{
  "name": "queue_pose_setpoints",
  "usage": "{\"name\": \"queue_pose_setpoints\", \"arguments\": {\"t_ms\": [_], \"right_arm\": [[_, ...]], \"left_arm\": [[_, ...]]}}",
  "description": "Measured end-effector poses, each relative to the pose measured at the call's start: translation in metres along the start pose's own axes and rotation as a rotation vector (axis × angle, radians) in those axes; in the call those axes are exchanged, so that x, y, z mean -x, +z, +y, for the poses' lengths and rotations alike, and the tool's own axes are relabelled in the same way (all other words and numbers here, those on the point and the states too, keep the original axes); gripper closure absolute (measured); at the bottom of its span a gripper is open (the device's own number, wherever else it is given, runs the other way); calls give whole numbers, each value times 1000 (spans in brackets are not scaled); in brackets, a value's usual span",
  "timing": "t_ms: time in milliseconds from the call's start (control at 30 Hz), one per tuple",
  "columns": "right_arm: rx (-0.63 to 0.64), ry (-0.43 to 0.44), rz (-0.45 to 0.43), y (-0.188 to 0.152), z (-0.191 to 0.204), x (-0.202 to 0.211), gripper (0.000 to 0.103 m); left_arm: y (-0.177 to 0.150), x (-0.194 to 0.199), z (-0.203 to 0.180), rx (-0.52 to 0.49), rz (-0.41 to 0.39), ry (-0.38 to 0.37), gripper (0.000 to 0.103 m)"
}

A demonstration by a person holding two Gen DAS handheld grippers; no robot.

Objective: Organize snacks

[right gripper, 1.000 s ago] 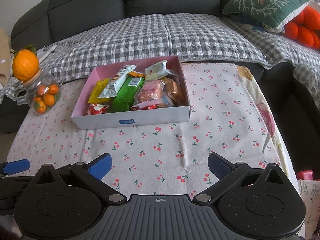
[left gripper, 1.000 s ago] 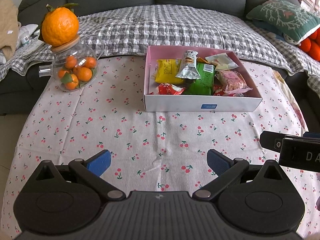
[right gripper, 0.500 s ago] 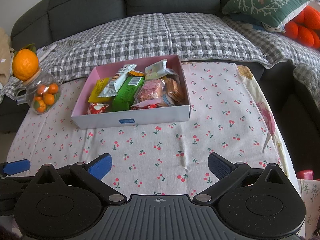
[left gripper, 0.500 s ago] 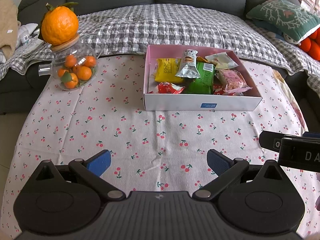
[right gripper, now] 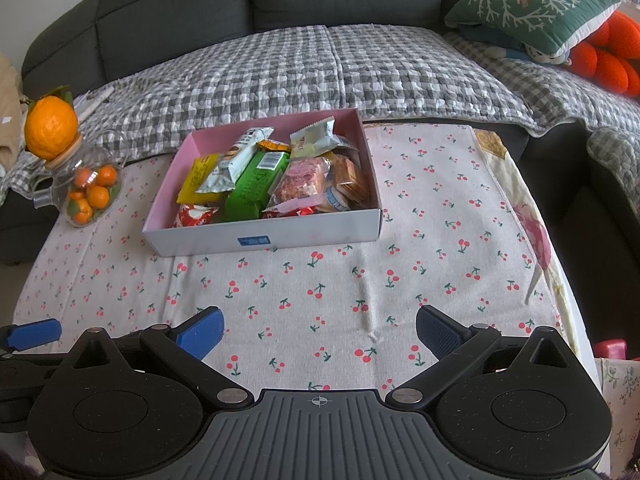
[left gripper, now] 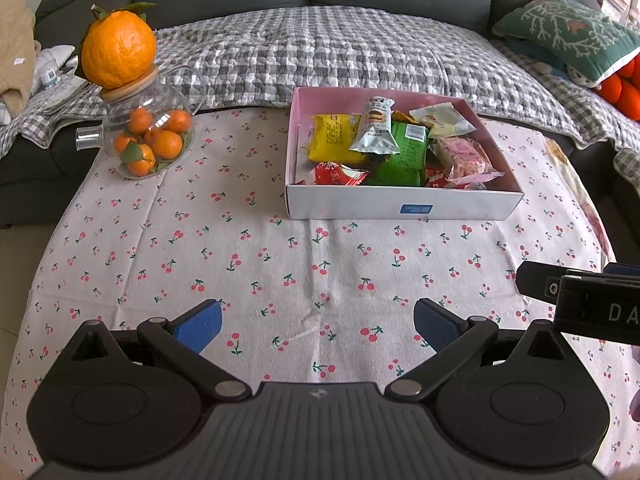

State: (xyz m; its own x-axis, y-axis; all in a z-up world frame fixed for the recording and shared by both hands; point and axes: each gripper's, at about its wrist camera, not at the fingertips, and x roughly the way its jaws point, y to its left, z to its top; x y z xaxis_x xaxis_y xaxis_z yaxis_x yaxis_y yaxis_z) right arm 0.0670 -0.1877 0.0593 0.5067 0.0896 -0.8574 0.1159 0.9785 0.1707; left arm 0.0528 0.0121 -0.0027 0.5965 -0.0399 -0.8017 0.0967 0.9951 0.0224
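Note:
A pink-lined white box (left gripper: 400, 204) (right gripper: 264, 240) stands on the cherry-print tablecloth at the far middle. It holds several snack packs: a yellow pack (left gripper: 334, 138), a silver bar (left gripper: 375, 128), a green pack (left gripper: 402, 154), a red pack (left gripper: 338, 174) and a pink pack (left gripper: 464, 156). My left gripper (left gripper: 318, 324) is open and empty, low over the cloth well short of the box. My right gripper (right gripper: 320, 330) is open and empty too, beside the left one, whose blue fingertip (right gripper: 34, 332) shows at the left edge.
A glass jar of small oranges (left gripper: 146, 140) (right gripper: 86, 192) with a large orange (left gripper: 118, 52) on its lid stands at the far left. A grey sofa with a checked blanket (left gripper: 320, 52) lies behind the table. A green cushion (right gripper: 524, 4) lies at the far right.
Nothing has visibly changed apart from a very slight shift of both views; both grippers stay open and empty.

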Motion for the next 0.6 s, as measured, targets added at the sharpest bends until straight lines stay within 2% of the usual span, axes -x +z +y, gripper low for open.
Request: {"name": "queue_pose_setpoints", "arguments": {"t_ms": [600], "right_arm": [[3, -1, 3, 0, 1, 0, 0]], "left_arm": [[0, 1, -1, -16, -1, -13, 1]]}}
